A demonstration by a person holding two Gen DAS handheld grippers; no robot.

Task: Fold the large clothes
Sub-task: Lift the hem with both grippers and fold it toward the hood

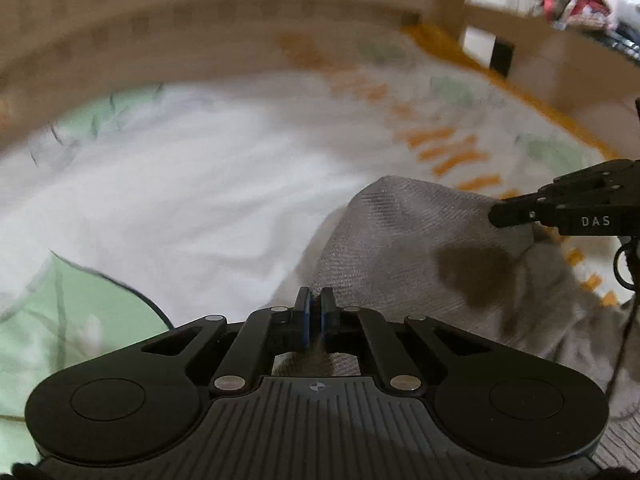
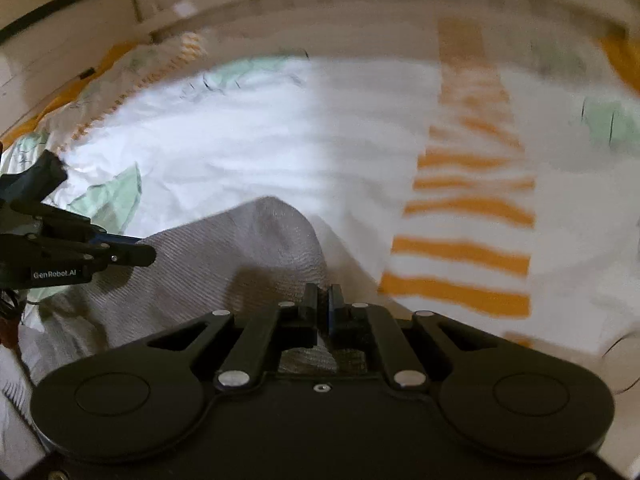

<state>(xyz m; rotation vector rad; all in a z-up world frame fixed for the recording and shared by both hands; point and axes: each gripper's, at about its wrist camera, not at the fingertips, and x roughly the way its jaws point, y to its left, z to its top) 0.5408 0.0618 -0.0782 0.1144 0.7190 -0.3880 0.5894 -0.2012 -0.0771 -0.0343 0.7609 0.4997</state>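
Two grippers engaged on one grey knit garment [image 1: 404, 240], held raised above the bed sheet [image 1: 192, 184]. Left gripper [image 1: 315, 312]: jaws clenched, grey fabric pinched between the pads and visible behind them. Right gripper [image 2: 323, 304]: jaws likewise clenched on the same cloth, weave showing in the gap below the fingers. Each tool also seen from the other's camera, nipping an upper edge of the garment.

Garment position: lifted near the nearer edge of the bed, a rounded hump of cloth standing between the two grips, the remainder hanging or bunched below. Patterned sheet beneath, white with orange stripes [image 2: 468, 208] and pale green patches [image 2: 116, 196]; wooden bed frame [image 1: 224, 12] along the far edge.

Progress, as judged: early stage. Grasp secured at two points; no flat lay and no crease visible. Remaining: spread on the sheet, fold, stack. Heavy motion blur in the background; finer detail not readable.
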